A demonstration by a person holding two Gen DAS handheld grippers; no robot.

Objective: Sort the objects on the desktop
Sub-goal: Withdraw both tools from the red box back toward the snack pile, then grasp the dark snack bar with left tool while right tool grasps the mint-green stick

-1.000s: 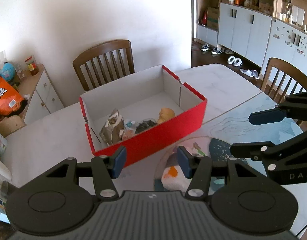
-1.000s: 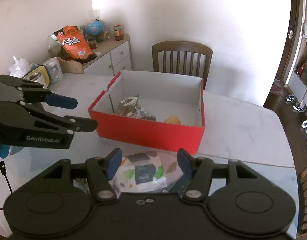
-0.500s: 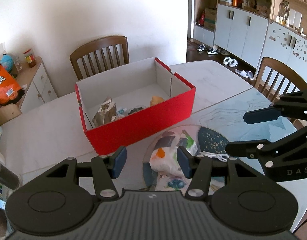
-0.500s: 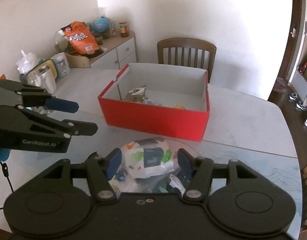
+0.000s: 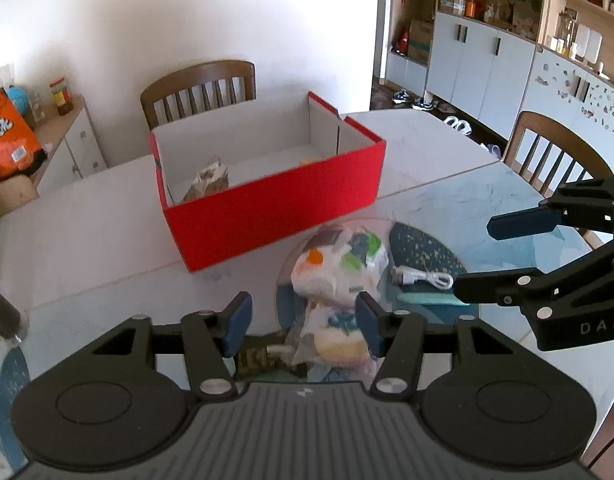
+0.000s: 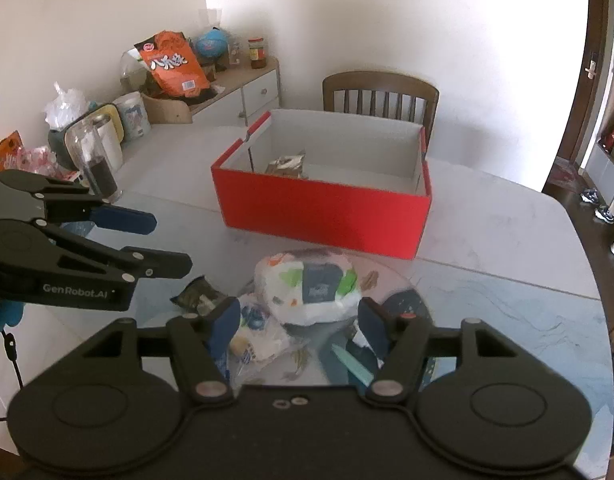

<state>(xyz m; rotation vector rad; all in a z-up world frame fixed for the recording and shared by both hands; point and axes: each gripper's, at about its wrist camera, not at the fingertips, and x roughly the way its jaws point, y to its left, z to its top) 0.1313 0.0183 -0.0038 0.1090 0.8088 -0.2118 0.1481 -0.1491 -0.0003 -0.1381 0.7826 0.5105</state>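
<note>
I hold my left tool low over the near end of the bench, its jaws opening and pinching nothing. The white printed packet sits on the round glass plate at twelve o'clock from the tips, slightly toward one; a smaller clear bag lies closer still, partly between my blue pads without being pressed. My right tool is also opening and empty, with the same packet dead ahead at twelve o'clock, just past its tips. In that view the packet's long axis runs from nine to three, across the line of my fingers, so its short side would fit the gap. I judge both tools about equally near, the right one better centred. The red box stands beyond the packet at eleven o'clock from my left tool, well apart from it, open-topped, a crumpled wrapper already inside. A white cable lies at two o'clock on the plate.
</note>
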